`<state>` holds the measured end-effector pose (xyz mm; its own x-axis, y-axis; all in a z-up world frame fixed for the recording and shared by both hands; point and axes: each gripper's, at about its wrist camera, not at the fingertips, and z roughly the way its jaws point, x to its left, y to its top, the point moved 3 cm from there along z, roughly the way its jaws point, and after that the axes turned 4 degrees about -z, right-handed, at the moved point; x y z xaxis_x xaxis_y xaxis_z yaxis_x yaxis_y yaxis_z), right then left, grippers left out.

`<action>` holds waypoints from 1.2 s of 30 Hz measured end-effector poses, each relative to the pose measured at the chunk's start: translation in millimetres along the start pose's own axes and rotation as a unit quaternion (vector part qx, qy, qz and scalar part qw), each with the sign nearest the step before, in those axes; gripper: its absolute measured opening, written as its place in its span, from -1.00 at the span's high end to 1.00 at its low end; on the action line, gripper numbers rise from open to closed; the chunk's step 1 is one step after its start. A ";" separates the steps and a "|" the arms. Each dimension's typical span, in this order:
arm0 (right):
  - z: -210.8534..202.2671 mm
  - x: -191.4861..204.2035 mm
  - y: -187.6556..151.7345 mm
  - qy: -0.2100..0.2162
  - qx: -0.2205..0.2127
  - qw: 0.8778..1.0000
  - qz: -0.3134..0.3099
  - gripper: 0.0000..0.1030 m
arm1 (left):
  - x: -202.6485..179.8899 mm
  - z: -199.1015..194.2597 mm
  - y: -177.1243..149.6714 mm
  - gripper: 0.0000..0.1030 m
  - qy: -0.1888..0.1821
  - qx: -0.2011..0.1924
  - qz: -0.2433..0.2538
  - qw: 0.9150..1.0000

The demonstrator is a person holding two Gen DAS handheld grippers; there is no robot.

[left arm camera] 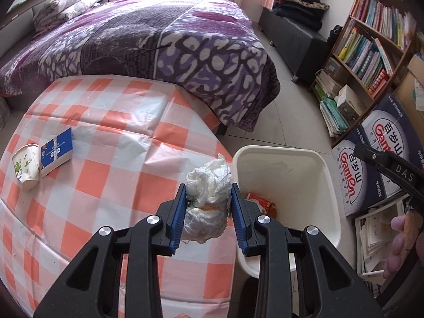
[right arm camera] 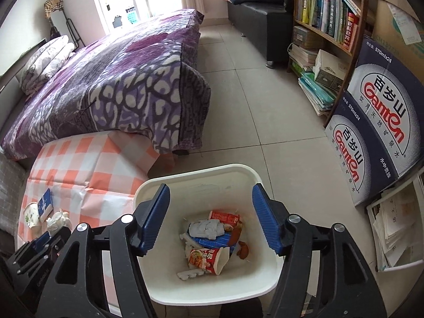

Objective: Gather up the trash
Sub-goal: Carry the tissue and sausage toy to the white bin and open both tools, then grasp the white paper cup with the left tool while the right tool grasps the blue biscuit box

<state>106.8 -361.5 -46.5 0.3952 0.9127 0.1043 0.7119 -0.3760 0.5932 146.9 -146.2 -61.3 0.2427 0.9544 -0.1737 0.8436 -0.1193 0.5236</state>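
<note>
The crumpled tissue wad [left arm camera: 208,201] sits clamped between the blue pads [left arm camera: 177,218] of your left gripper [left arm camera: 208,212], lifted above the edge of the checkered tablecloth [left arm camera: 111,137], just beside the white bin [left arm camera: 328,185]. There is a brownish stain on the wad's lower half (what it is cannot be told). From your right wrist view the same wad [right arm camera: 57,221] shows small at the far left, over the tablecloth [right arm camera: 79,164].

Your right gripper [right arm camera: 210,217] hangs directly over the bin [right arm camera: 196,175] with its jaws spread wide and nothing between them. Framed in that gap, at the bin's bottom, lie a red printed paper cup [right arm camera: 208,261] on its side, a blue carton [right arm camera: 212,239], a grey crumpled scrap [right arm camera: 206,228], a red packet [right arm camera: 225,217] and a white foam piece [right arm camera: 189,274]. In the left view only a corner of red wrapper [left arm camera: 261,202] shows inside the bin, and your right gripper's black body [left arm camera: 389,169] reaches in from the right edge with your fingers [left arm camera: 397,246] below it.

Still on the table, well apart from the wad, a blue tissue pack [left arm camera: 57,152] lies touching a squashed paper cup with green print [left arm camera: 26,169].

Beyond the table stands the bed with a purple patterned blanket [left arm camera: 164,45]. Right of the bin, stacked Ganten water cartons [right arm camera: 376,132] lean by a bookshelf [right arm camera: 328,18] on the tiled floor [right arm camera: 251,100].
</note>
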 end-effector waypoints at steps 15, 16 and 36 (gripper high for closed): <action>-14.5 -36.1 8.2 -0.005 -0.033 0.996 0.077 -0.65 | -59.5 6.4 -26.6 -0.04 -0.131 0.048 0.011 0.990; -15.4 -36.2 8.4 -0.006 -0.036 0.996 0.080 -0.67 | -58.2 5.7 -26.1 -0.09 -0.133 0.048 0.006 0.990; 5.7 53.0 1.1 0.019 -0.001 1.000 0.014 -0.80 | 64.3 7.0 -9.4 -0.59 0.056 0.046 -0.034 0.997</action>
<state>131.8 -314.5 -44.8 0.3926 0.9073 0.1508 0.7001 -0.4012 0.5907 157.9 -85.6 -83.2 0.1335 0.9851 -0.1086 0.8974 -0.0737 0.4350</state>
